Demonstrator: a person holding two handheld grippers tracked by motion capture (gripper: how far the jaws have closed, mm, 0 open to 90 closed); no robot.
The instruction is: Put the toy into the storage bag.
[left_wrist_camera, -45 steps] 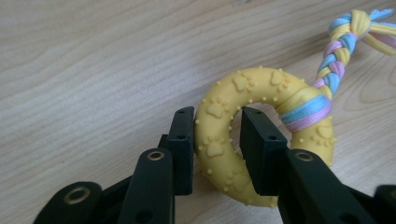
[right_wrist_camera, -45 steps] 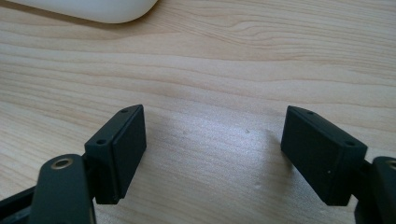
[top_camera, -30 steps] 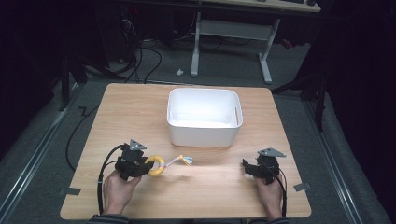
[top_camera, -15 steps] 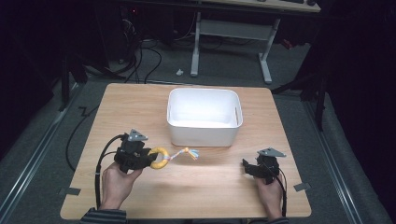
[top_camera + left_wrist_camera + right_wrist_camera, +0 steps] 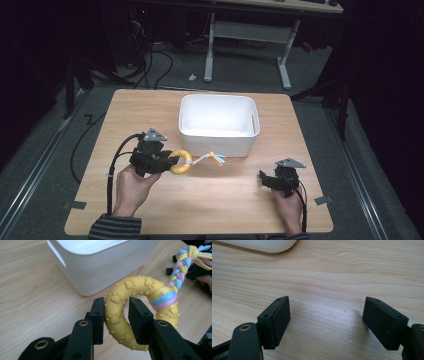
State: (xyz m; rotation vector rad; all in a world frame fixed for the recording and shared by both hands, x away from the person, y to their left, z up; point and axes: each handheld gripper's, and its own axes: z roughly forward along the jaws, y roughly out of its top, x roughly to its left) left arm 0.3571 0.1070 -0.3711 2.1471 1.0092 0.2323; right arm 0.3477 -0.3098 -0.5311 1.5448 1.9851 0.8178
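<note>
A yellow rubber ring toy (image 5: 181, 162) (image 5: 125, 315) with paw prints carries a braided pastel rope tail (image 5: 209, 158) (image 5: 180, 267). My left gripper (image 5: 169, 161) (image 5: 115, 315) is shut on the ring's near side, one jaw through the hole, and holds it lifted off the table in front of the white tub (image 5: 218, 124) (image 5: 100, 262). The rope tail hangs out to the right toward the tub's front wall. My right gripper (image 5: 263, 180) (image 5: 325, 322) rests low over the wooden table at the front right, its jaws wide apart with only bare wood between them.
The wooden table (image 5: 125, 115) stands on a grey floor with cables (image 5: 150, 65) and a desk frame (image 5: 250, 40) behind it. The white tub looks bare inside. Its corner (image 5: 262, 245) lies just beyond the right gripper.
My left gripper has risen with the yellow ring, lifting it and its rope tail off the table toward the tub. The right gripper has stayed where it was.
</note>
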